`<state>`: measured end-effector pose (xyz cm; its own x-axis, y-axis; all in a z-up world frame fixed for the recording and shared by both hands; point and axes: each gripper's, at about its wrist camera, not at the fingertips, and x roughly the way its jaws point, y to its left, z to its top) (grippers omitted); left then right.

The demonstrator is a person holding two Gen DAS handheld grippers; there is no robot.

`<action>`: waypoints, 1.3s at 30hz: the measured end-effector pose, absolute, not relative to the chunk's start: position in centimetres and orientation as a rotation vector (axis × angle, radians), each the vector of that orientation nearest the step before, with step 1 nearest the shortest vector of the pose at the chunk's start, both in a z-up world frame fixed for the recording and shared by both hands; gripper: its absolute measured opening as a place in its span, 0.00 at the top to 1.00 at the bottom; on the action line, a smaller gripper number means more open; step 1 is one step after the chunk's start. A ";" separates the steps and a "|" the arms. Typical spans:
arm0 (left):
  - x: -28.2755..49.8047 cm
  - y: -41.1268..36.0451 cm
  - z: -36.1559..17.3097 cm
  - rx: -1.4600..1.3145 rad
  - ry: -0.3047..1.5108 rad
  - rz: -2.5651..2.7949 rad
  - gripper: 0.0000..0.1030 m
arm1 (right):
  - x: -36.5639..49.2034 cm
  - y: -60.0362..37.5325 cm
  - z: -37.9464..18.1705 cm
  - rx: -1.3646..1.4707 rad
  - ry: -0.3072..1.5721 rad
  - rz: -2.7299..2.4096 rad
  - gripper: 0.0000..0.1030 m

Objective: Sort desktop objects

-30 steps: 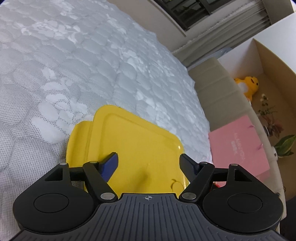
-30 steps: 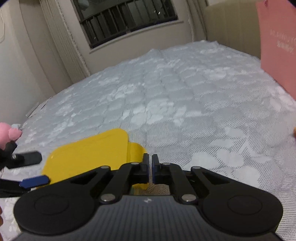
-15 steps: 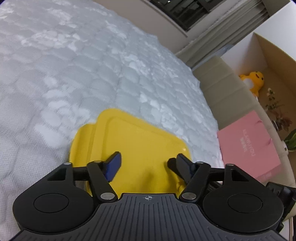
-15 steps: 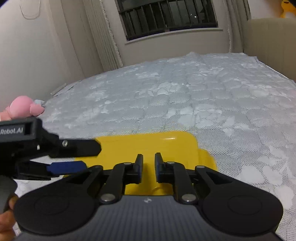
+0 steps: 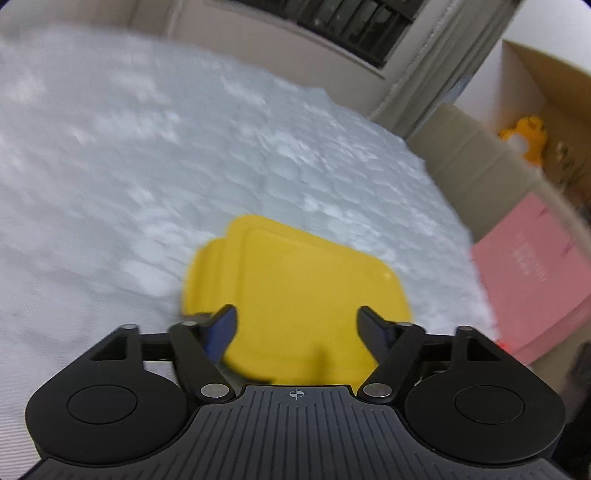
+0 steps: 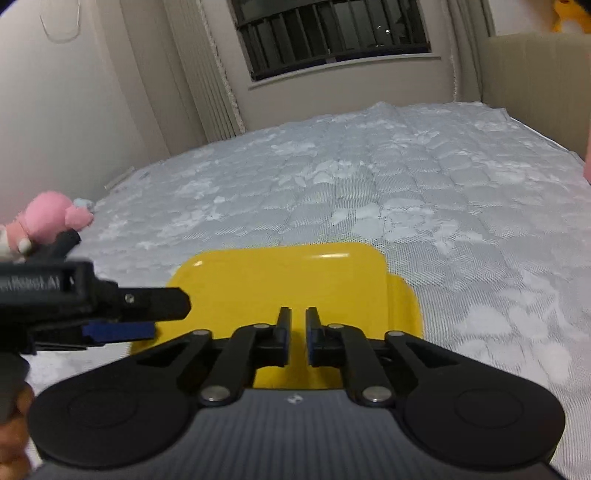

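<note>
One bed [image 6: 369,192] with a grey-white quilted cover fills the room's middle; barred window [image 6: 332,33] and pleated curtain [image 6: 207,70] beyond, beige headboard [image 5: 476,162] off to the right, pink bag [image 5: 535,266] leaning by it. Pink plush toy [image 6: 48,218] lies on the cover past the left tool [image 6: 147,314].

Yellow lid [image 6: 288,284] lies flat on the bed, just ahead of both tools. Long axis runs crosswise to the right tool [image 6: 298,332]; its tab end points to that tool's right.

Left tool [image 5: 295,328]: fingers spread wide and opening, nothing pinched, lid beneath. Right tool: narrow gap, opening, nothing between.
</note>
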<state>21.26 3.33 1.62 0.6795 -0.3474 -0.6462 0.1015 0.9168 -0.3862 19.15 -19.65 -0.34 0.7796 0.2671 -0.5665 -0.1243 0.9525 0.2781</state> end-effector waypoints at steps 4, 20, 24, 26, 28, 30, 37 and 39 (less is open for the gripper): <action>17.3 2.9 1.9 -0.231 0.765 -0.186 0.20 | 15.3 -20.3 0.2 0.239 0.635 0.200 0.61; 6.1 1.2 0.8 -0.001 0.731 -0.037 0.02 | 4.8 -20.1 0.2 0.195 0.616 0.141 0.00; 5.3 0.9 1.0 0.047 0.714 -0.021 0.00 | 4.1 -20.0 0.3 0.148 0.619 0.084 0.00; 5.0 0.6 1.0 0.063 0.706 -0.014 0.00 | 4.3 -20.3 0.5 0.165 0.652 0.069 0.00; 5.0 0.4 1.0 0.085 0.700 -0.008 0.00 | 4.6 -20.6 0.6 0.194 0.686 0.067 0.00; 5.0 -0.1 1.1 0.107 0.692 -0.001 0.00 | 4.8 -20.9 0.6 0.229 0.701 0.066 0.00; 5.8 -0.5 0.8 0.080 0.702 -0.051 0.00 | 4.9 -19.5 0.8 0.174 0.695 0.054 0.00; 6.1 -0.5 0.8 0.065 0.714 -0.063 0.00 | 5.4 -19.1 0.8 0.165 0.700 0.050 0.00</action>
